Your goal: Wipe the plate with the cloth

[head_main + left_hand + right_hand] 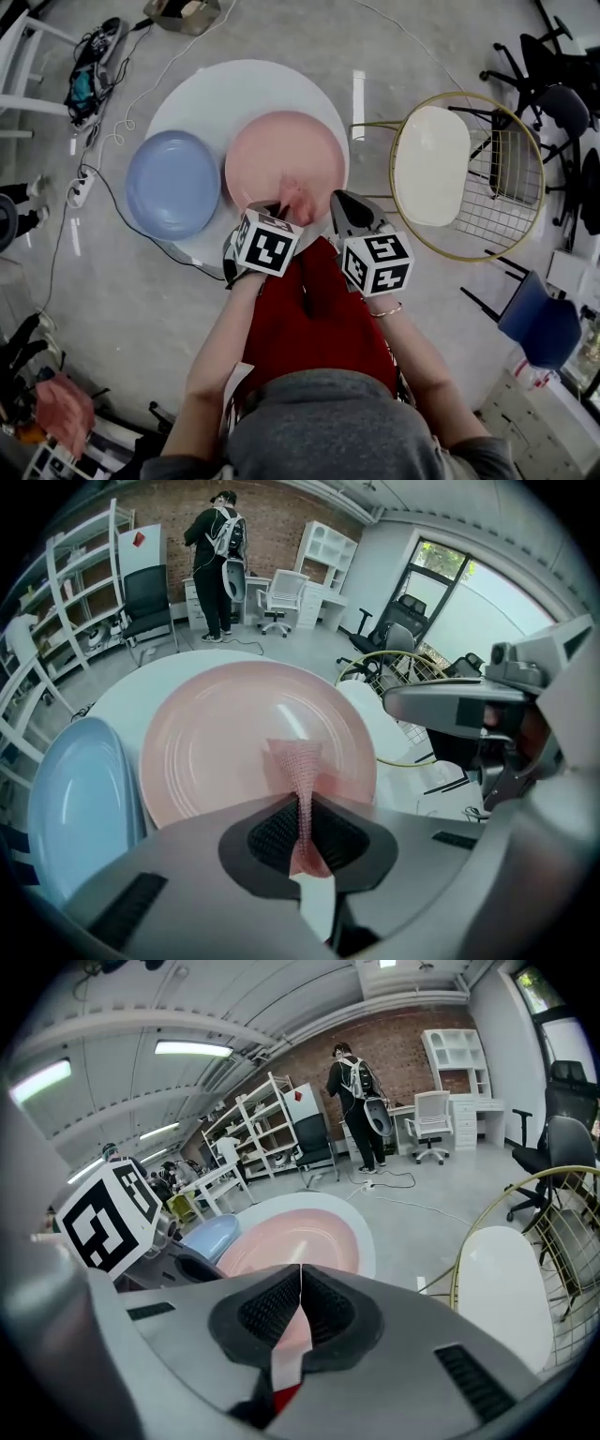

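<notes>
A pink plate (284,157) lies on the small round white table (234,89), with a blue plate (172,182) to its left. My left gripper (277,214) is shut on a pink mesh cloth (298,766), whose free end rests on the near part of the pink plate (225,738). My right gripper (339,208) hovers just right of the left one, at the plate's near right rim, jaws closed together with nothing between them. In the right gripper view the pink plate (295,1232) lies ahead beyond the shut jaws.
A gold wire chair (469,173) with a white seat stands right of the table. Cables and a power strip (80,187) lie on the floor at left. A blue chair (539,319) is at lower right. A person (217,560) stands far back by desks.
</notes>
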A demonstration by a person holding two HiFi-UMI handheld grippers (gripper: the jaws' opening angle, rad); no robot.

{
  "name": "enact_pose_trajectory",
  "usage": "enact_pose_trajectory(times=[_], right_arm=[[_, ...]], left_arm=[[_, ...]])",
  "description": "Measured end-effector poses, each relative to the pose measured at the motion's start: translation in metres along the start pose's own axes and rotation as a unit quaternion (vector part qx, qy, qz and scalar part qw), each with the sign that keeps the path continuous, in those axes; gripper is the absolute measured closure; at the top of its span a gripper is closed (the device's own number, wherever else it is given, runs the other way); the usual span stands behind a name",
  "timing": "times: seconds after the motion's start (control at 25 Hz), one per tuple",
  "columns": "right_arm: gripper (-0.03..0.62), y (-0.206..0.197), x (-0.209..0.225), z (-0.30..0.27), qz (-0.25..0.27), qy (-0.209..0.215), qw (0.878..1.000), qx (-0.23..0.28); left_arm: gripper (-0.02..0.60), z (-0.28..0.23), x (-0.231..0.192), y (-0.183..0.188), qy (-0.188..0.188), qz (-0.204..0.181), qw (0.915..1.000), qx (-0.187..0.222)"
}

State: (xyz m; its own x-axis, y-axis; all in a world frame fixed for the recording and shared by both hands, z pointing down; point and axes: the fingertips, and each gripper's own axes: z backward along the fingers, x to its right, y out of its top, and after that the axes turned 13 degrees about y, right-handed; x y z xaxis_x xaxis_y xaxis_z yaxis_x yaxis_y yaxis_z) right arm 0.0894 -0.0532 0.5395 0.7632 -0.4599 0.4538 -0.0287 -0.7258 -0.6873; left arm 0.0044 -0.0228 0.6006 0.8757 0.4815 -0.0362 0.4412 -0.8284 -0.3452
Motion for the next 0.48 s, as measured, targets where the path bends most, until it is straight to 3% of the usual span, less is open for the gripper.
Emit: enact_pose_trajectory(times=[0.48], right_arm=[[0.565,0.008,-0.028,-0.031,0.028,0.030,0.999,-0.023]], left_arm=[[0.548,0.014,-0.058,-0.021,0.040,0.051,0.9979,-0.001]])
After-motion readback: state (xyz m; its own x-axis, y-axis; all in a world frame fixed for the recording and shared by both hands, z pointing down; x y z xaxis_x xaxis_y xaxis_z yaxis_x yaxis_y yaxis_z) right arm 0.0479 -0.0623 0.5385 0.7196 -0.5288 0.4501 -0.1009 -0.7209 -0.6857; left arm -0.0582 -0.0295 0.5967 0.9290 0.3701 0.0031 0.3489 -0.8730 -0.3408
